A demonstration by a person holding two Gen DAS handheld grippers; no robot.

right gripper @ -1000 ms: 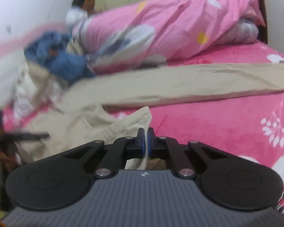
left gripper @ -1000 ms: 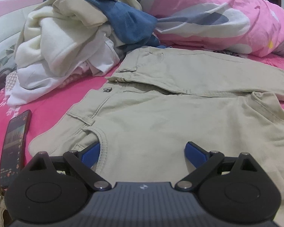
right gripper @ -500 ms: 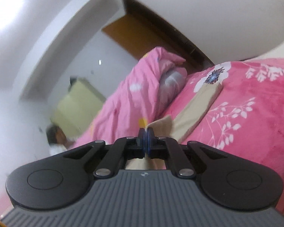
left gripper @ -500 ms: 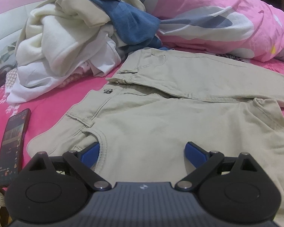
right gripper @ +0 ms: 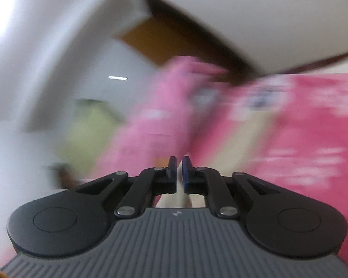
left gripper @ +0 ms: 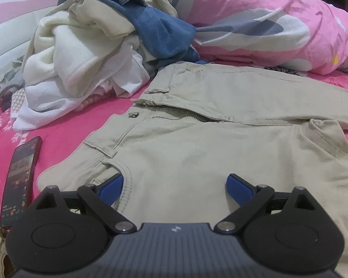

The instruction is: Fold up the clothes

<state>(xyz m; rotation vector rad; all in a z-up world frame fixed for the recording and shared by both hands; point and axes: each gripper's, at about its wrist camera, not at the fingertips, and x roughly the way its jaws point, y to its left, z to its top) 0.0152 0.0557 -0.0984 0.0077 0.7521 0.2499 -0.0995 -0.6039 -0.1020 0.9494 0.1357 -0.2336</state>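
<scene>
Right gripper (right gripper: 179,170) swung aside, jaws just parted, a blurred strip of beige cloth between them. Left gripper (left gripper: 174,186) unmoved, spread wide over beige trousers (left gripper: 197,143) on pink bed (left gripper: 65,125).

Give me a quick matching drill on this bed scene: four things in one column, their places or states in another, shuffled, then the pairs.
Things:
1. khaki trousers
2. phone
3. pile of clothes
4. left gripper

Places or states:
A. lying at the left edge of the bed
B. heaped behind the waistband
C. wide open, above the fabric
D. spread flat, fly unzipped

Pairs: 1-D, 2-A, 3-B, 4-C
</scene>
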